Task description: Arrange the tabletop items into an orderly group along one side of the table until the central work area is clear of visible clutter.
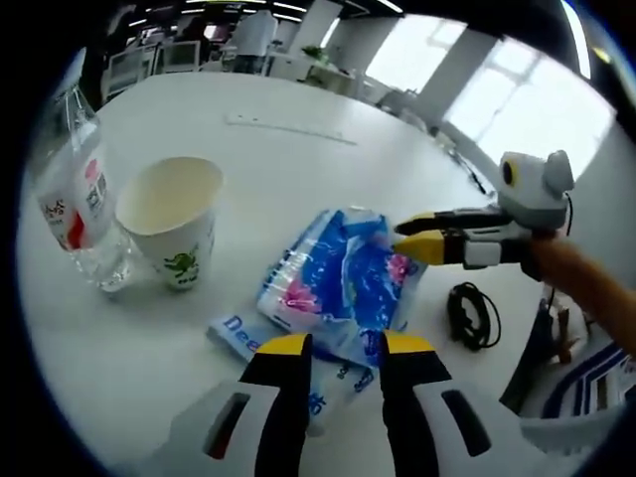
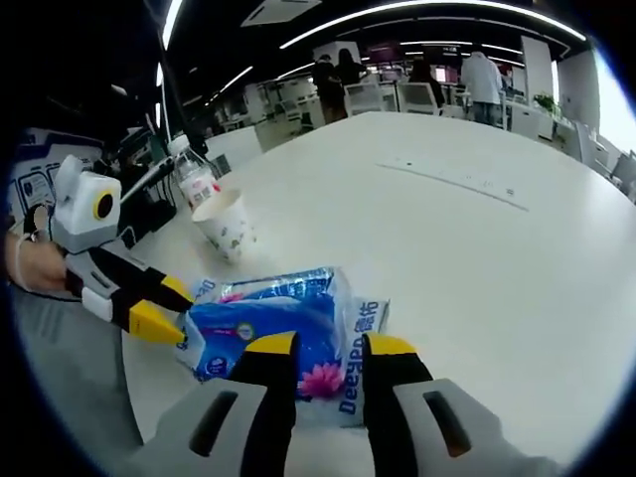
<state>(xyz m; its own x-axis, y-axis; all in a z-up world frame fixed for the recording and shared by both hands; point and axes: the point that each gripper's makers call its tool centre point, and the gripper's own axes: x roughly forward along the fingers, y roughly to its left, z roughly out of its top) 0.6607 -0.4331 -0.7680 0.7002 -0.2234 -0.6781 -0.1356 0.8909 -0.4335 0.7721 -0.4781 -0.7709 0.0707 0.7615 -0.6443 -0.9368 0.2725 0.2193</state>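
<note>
Both tools narrow, holding nothing: left tool (image 1: 343, 345) and right tool (image 2: 328, 345) flank tissue pack (image 1: 343, 278) beside paper cup (image 1: 174, 221), likely to slide it

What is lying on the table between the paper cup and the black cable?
The blue tissue pack lies between the paper cup and the black cable, seen in the left gripper view.

One paper cup (image 1: 172, 221); one water bottle (image 1: 76, 199), one tissue pack (image 1: 333, 283); one black cable (image 1: 473, 316)

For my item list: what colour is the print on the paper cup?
Green print on the white paper cup, clearest in the left gripper view.
</note>
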